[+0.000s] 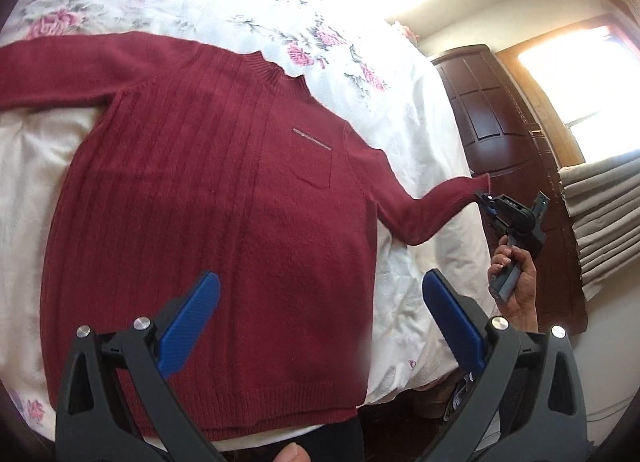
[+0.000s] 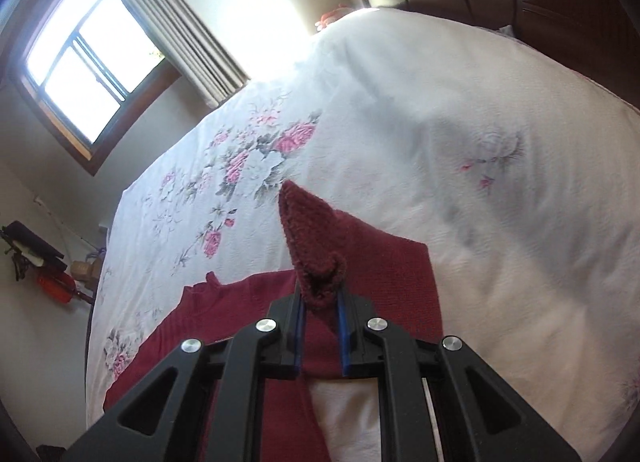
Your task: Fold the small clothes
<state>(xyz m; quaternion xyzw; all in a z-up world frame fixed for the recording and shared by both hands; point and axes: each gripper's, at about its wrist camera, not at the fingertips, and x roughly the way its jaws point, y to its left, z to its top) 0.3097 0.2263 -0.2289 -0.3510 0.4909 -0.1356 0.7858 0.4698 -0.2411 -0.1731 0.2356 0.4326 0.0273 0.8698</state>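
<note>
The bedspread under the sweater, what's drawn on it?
Pink and grey flowers on the white quilted bedspread, clearest in the right wrist view.

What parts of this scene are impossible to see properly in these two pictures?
- Left wrist view: the far sleeve of the red sweater runs off the left edge, so its cuff is unseen.
- Left wrist view: the hem's middle is hidden behind the left gripper.
- Right wrist view: the cuff tip is covered by the right gripper.
- Both views: the window is glare; nothing outside shows.

Bed (image 1: 416, 134) with white floral quilt, dark red sweater (image 1: 208, 190) spread flat on it
</note>
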